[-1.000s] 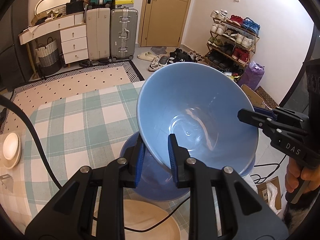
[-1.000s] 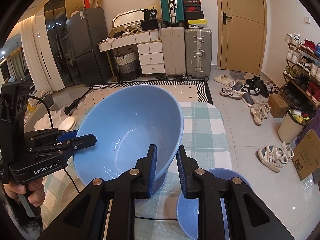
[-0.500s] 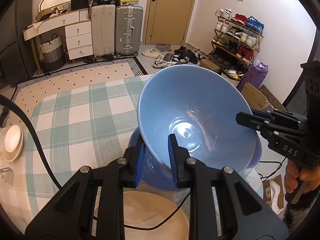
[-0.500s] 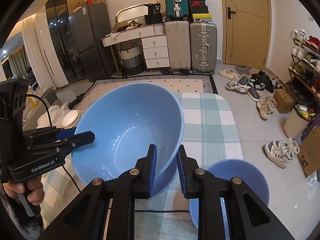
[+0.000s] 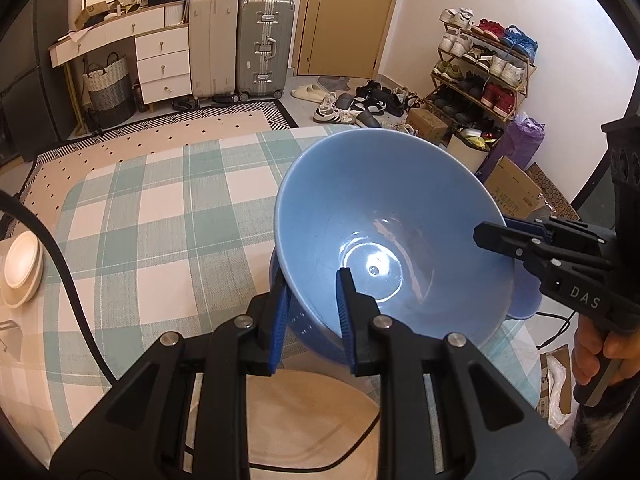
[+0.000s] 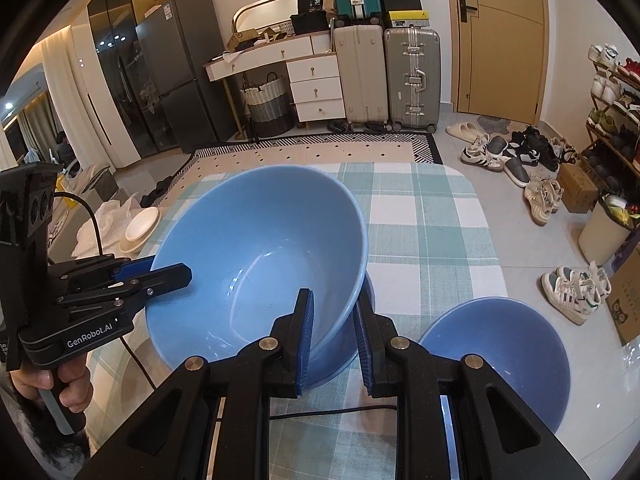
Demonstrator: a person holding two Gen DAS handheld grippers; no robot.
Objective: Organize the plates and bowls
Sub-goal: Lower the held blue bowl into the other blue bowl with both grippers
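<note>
Lowered since prior frame, large blue bowl (image 5: 384, 240) nests in 2nd bowl (image 6: 352, 344) on bench (image 5: 160, 220); left gripper (image 5: 310, 312) & right gripper (image 6: 334, 340) both clamped on its rim.

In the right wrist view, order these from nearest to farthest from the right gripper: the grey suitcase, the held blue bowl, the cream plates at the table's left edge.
1. Held blue bowl, rim clamped in the right gripper.
2. Cream plates, far left on the table.
3. Grey suitcase, against the back wall.
</note>
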